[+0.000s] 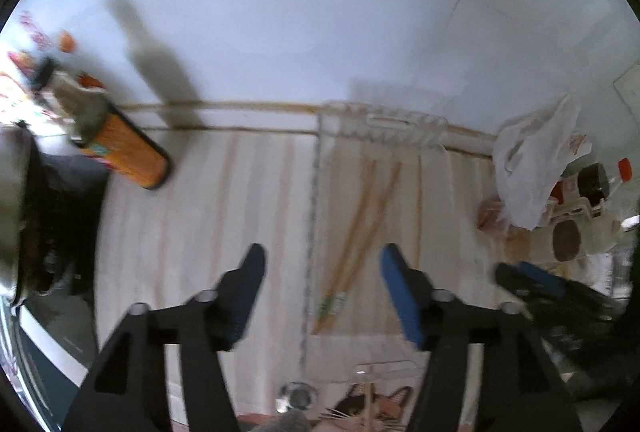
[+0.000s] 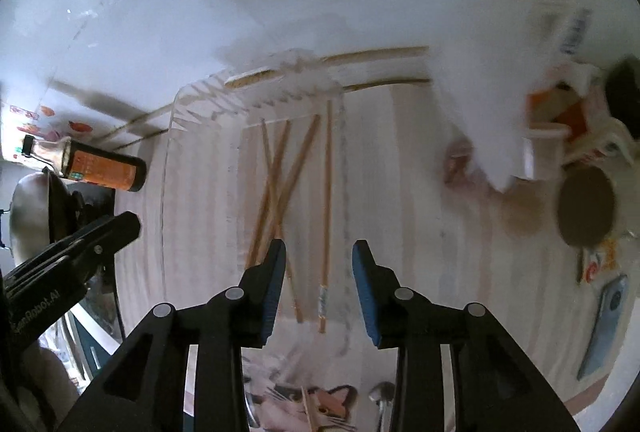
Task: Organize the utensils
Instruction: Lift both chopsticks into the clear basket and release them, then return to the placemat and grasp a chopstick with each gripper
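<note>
Several wooden chopsticks (image 2: 298,168) lie in a clear plastic tray (image 2: 172,136) on the striped countertop; they also show in the left wrist view (image 1: 360,220). My right gripper (image 2: 319,264) is open and empty, hovering just above the near ends of the chopsticks. My left gripper (image 1: 322,268) is open and empty above the tray's left side. A metal spoon (image 2: 380,398) lies near the bottom edge beside a cat-print cloth (image 2: 324,404).
An orange-labelled sauce bottle (image 2: 100,162) stands at the left by a metal pan (image 2: 28,208). A white plastic bag (image 1: 532,156), cups and containers (image 2: 548,148) crowd the right. A blue phone (image 2: 604,324) lies at the right. The white wall is behind.
</note>
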Action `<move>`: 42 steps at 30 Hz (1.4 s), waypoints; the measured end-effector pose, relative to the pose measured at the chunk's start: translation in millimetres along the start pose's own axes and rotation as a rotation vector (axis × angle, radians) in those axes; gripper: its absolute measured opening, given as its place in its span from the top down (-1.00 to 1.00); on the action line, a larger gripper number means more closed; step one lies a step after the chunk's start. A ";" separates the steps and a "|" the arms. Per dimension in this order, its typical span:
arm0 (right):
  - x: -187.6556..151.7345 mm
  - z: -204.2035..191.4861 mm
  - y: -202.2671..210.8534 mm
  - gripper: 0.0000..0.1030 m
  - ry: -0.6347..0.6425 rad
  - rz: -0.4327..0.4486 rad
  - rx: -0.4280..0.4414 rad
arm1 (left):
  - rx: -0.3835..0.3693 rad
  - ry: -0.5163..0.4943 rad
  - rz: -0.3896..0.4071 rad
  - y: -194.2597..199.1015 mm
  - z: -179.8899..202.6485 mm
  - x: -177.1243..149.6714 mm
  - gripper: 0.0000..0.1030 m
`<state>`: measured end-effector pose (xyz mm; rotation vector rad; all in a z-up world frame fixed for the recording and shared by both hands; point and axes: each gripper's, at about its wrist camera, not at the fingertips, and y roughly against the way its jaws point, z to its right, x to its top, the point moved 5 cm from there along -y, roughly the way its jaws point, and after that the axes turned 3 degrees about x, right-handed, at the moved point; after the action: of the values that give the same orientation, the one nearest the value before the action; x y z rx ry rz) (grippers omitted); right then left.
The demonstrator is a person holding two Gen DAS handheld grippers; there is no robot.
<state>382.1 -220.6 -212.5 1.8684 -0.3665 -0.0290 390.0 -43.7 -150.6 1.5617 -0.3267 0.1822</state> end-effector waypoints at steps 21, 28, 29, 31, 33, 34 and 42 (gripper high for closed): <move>-213.2 157.2 26.6 0.08 -0.240 0.010 -0.074 | 0.040 -0.123 -0.185 -58.2 40.4 -209.2 -0.65; -237.5 155.3 -1.3 0.31 -0.231 -0.029 -0.062 | -0.037 -0.129 -0.343 -100.1 67.9 -255.9 0.17; -239.0 151.5 -4.6 0.31 -0.223 -0.031 -0.058 | -0.022 -0.151 -0.319 -98.1 70.6 -255.4 0.37; -238.9 143.4 -12.1 0.31 -0.190 -0.038 -0.062 | 0.008 -0.187 -0.302 -97.1 72.7 -255.4 0.62; -235.7 135.8 -21.4 0.31 -0.156 -0.049 -0.071 | 0.012 -0.198 -0.291 -95.9 69.9 -254.6 0.89; -235.2 133.2 -26.7 0.30 -0.141 -0.057 -0.079 | 0.009 -0.195 -0.291 -95.8 67.0 -254.7 0.91; -243.6 126.2 -52.5 0.86 -0.058 -0.107 -0.178 | 0.011 -0.174 -0.278 -88.4 40.2 -252.5 0.91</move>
<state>137.5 -257.9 -342.1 1.7118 -0.2942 -0.1834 176.2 -61.3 -315.5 1.6198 -0.2410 -0.1692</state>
